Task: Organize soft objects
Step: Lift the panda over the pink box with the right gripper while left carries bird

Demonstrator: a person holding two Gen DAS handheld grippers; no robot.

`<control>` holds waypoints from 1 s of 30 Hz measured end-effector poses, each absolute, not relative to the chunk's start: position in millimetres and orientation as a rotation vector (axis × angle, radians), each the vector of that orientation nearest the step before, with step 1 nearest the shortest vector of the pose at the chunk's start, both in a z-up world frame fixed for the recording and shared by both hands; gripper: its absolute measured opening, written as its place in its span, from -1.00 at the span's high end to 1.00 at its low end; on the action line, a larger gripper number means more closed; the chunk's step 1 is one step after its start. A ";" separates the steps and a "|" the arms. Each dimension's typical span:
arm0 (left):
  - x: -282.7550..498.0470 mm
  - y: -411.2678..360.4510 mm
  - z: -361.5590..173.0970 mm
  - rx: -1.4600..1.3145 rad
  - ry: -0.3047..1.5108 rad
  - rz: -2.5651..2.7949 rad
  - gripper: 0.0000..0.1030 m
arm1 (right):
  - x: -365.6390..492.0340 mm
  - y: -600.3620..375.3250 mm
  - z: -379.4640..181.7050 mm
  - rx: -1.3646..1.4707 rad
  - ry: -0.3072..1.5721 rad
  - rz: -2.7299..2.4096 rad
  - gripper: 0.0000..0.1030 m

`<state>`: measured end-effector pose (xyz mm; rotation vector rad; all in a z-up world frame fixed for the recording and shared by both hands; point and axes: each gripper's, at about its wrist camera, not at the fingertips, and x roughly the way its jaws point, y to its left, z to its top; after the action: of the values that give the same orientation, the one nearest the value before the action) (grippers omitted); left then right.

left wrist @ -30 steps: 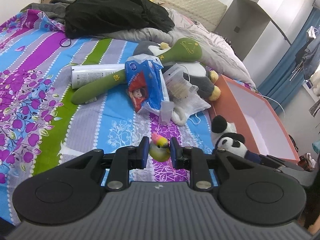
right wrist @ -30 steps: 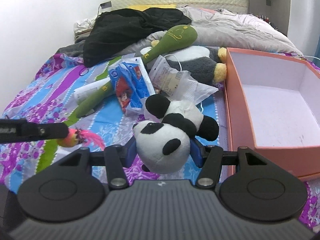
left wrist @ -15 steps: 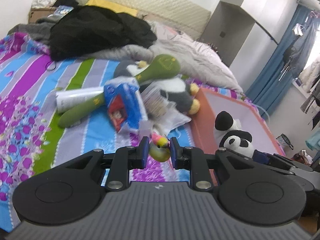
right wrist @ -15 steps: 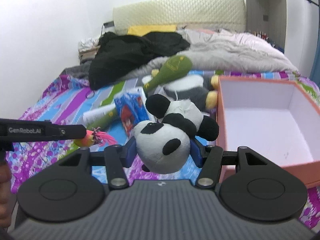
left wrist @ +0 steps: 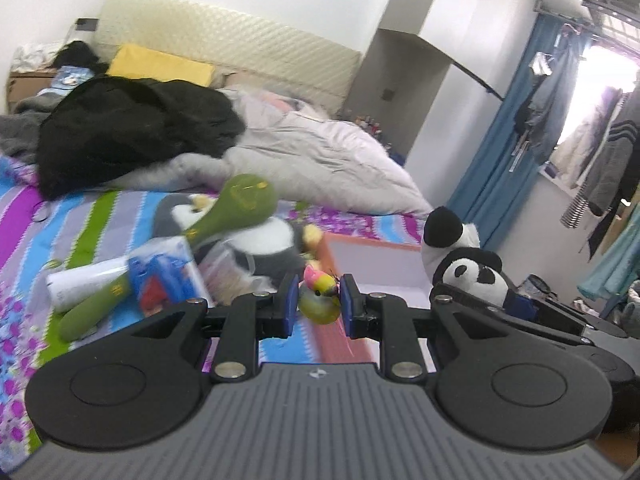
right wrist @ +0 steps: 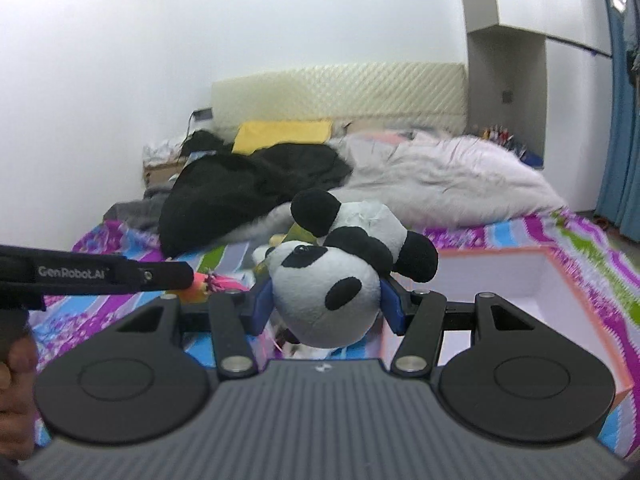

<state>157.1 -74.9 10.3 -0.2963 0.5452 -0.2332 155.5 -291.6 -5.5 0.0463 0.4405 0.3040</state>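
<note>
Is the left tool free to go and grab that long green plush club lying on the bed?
Probably not yet: the left tool is already clamped on a small bird toy. Nothing covers the green club, so the path itself looks open.

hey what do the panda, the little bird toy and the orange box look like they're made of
Panda: plush fabric, matte and fuzzy, dented where the right claw squeezes it.
Bird toy: probably soft, with pink feathery tufts; too small to be sure.
Orange box: likely cardboard, with thin stiff walls and a matte white inside.
</note>
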 end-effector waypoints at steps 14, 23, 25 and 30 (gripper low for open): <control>251.5 -185.5 0.8 -0.229 0.673 -0.396 0.50 | 213.8 -378.3 -32.1 0.090 0.590 0.146 -0.13; 300.7 -236.7 -56.9 -0.170 0.830 -0.433 0.50 | 239.0 -415.6 -87.4 0.092 0.722 0.088 -0.14; 310.7 -242.0 -71.4 -0.157 0.863 -0.436 0.50 | 248.6 -419.8 -102.7 0.108 0.751 0.088 -0.14; 326.2 -247.2 -102.4 -0.157 0.945 -0.433 0.50 | 260.3 -426.9 -135.3 0.146 0.820 0.079 -0.14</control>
<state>326.2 -247.2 -102.4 -0.1573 0.9455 -0.4334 260.3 -426.9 -135.3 0.1455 0.8196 0.0794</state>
